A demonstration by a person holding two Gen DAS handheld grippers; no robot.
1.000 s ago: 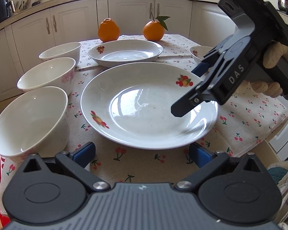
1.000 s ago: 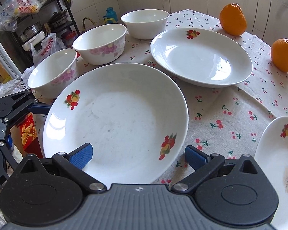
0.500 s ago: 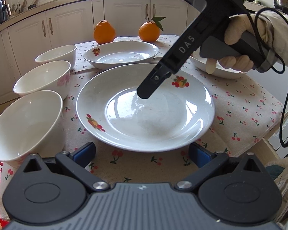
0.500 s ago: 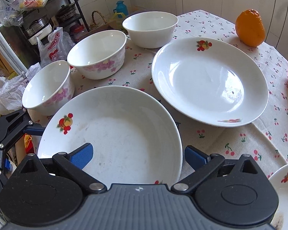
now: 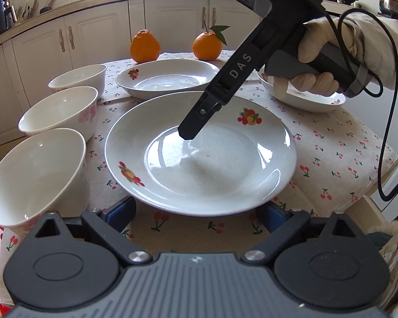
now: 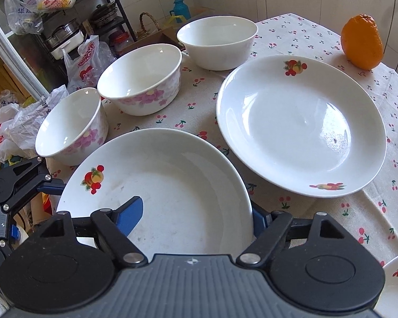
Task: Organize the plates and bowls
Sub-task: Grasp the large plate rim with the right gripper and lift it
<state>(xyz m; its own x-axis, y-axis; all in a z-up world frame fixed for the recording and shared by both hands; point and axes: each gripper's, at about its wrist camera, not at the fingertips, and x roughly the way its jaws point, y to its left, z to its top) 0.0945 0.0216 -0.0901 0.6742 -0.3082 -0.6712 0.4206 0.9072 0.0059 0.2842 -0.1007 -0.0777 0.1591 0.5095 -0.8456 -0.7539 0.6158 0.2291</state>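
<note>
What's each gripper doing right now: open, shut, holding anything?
Left gripper: open, holding nothing, at the near rim of the front plate.
Right gripper: open, its fingers straddling that plate's rim, not clamped.

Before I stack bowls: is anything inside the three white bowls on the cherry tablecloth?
No: the three white bowls all show bare white insides.

Bright daylight, plate (image 5: 200, 159) glare; edges perhaps warped.
</note>
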